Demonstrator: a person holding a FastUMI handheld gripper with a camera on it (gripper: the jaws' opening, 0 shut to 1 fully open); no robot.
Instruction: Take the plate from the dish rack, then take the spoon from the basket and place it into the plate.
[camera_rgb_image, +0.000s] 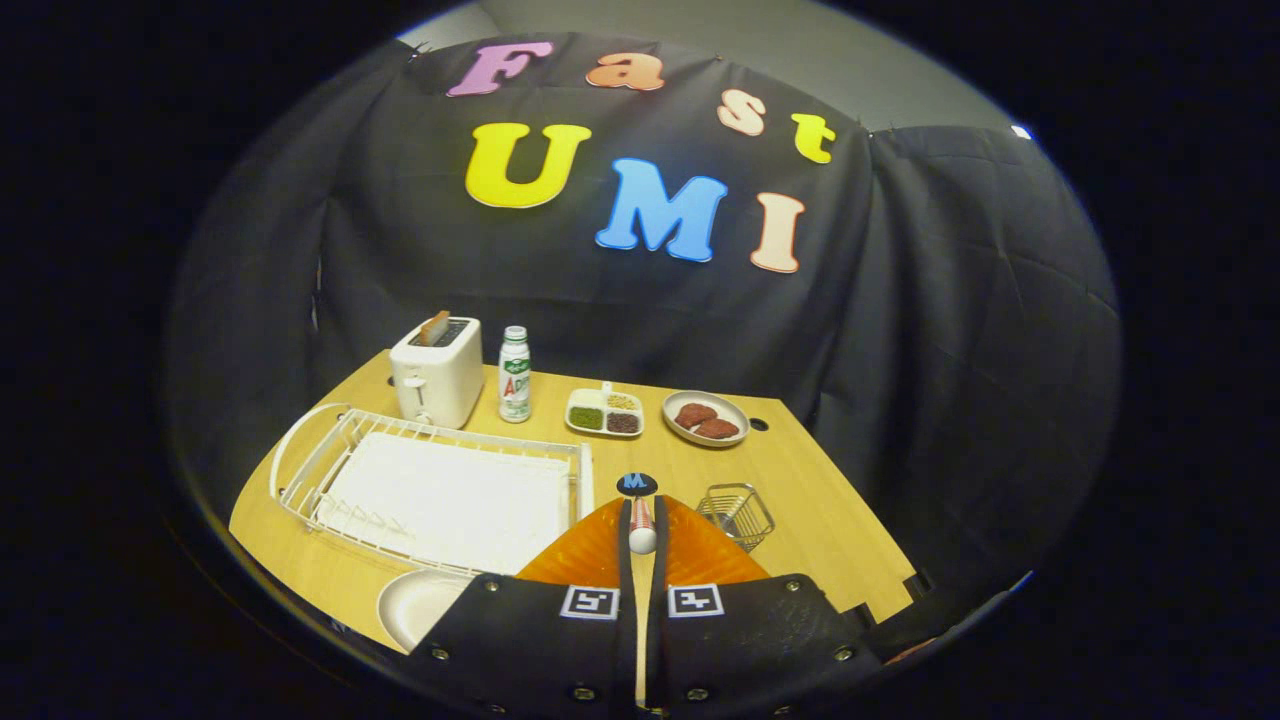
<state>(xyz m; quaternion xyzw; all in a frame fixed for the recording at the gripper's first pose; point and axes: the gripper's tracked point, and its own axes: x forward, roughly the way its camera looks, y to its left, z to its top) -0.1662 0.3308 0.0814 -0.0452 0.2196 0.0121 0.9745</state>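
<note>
The claw (641, 530) is pinched on the spoon (642, 527), low in the centre of the frame; its fingers press together on the thin handle, whose rounded end pokes out toward the camera; the spoon looks light, stiff and smooth, so likely to twist in a narrow grip; holding mid-handle seems wise. The plate (412, 603) lies on the bench (800, 480) at lower left, just before the dish rack (440, 490); the basket (738, 513) sits right of the fingers.
</note>
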